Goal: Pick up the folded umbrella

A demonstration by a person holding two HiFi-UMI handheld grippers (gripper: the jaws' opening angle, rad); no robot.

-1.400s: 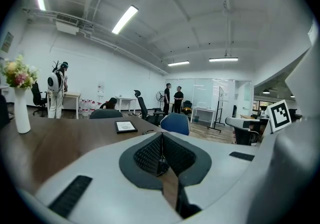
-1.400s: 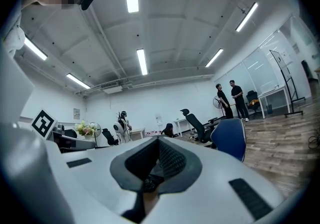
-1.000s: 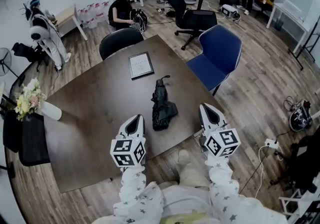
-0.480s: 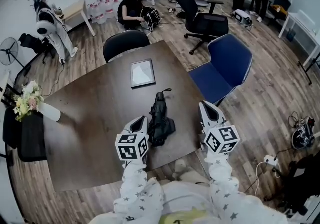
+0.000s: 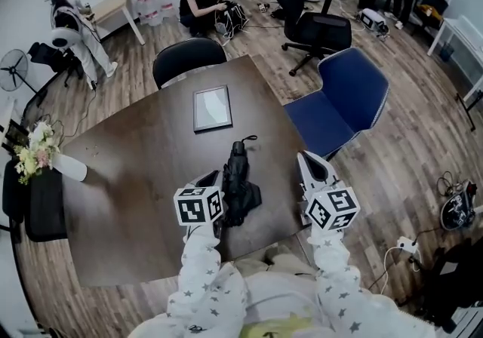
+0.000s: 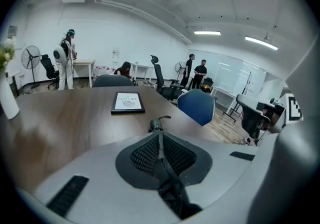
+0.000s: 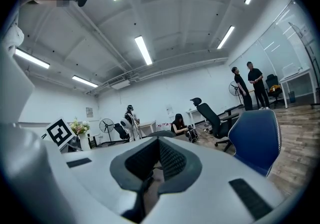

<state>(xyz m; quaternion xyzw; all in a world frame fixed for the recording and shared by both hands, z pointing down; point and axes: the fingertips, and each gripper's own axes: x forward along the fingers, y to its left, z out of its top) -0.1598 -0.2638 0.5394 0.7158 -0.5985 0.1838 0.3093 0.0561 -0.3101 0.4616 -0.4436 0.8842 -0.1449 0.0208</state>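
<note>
In the head view, the folded umbrella (image 5: 238, 180) lay on the dark table (image 5: 143, 163) near its front edge, its handle pointing toward a framed picture (image 5: 212, 108) at mid-table. The left gripper (image 5: 210, 176) sat just beside the umbrella's left side; the right gripper (image 5: 309, 161) hung at the table's right edge, apart from the umbrella.

In the left gripper view, the left gripper (image 6: 159, 137) had its jaws pressed together on nothing, the umbrella (image 6: 156, 125) showing just past their tips.

In the right gripper view, the right gripper (image 7: 159, 144) also had its tips together, empty, facing a blue chair (image 7: 256, 138).
</note>
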